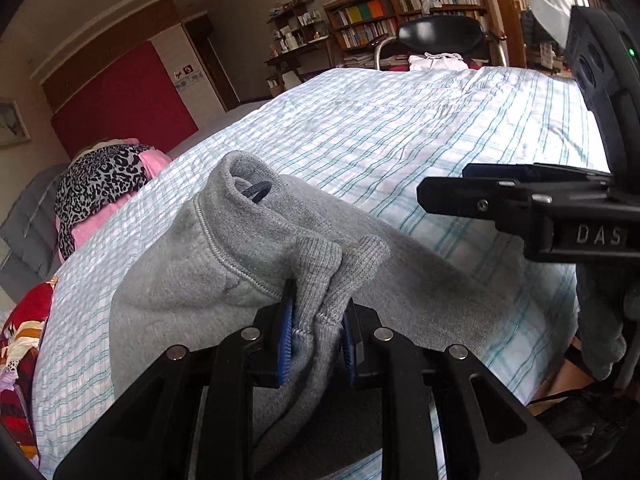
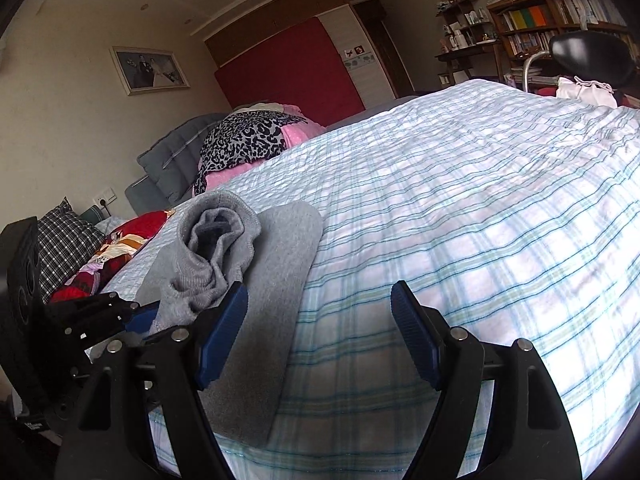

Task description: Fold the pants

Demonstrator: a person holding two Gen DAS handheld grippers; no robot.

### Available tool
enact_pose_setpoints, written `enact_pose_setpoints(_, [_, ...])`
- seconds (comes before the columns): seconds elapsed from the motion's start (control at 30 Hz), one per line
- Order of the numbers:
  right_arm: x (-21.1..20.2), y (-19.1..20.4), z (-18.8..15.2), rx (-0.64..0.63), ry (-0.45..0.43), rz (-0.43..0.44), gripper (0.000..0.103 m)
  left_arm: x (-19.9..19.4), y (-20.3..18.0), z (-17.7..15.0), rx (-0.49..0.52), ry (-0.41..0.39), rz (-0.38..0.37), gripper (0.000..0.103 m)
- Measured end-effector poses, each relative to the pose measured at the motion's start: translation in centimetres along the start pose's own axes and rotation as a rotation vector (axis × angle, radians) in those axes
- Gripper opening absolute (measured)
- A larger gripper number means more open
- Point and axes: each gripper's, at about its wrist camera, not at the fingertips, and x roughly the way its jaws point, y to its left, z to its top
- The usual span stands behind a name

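At the near edge of the bed [image 2: 460,208]: left gripper [image 1: 316,320] clamped tight on a ribbed cuff of the grey pants [image 1: 240,264], folded on the checked sheet; right gripper [image 2: 318,332] gaping, empty, just beside. Beyond, leopard-print cloth [image 2: 244,140], bookshelf [image 1: 404,12].

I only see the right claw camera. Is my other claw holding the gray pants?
Observer: Yes, the left claw is shut on the gray pants, pinching a ribbed cuff.
Operator: Is something blue hiding inside the pants?
Observer: Yes, a dark blue loop peeks out of the raised opening.
Operator: What is behind the bed?
Observer: A black chair stands at the far edge, before the bookshelf.
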Motion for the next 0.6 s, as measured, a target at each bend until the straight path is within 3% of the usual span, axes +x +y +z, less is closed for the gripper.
enact_pose_setpoints(0.27, [3.5,0.6,4.8,0.010,0.105,0.185,0.075,0.0,-0.6,-1.0,0.019,-0.031,0.031,0.020])
enact_pose_setpoints(0.6, [11.7,1.8,9.1,0.108,0.339,0.429,0.076,0.2,-0.1,-1.8,-0.007,-0.046,0.029,0.020])
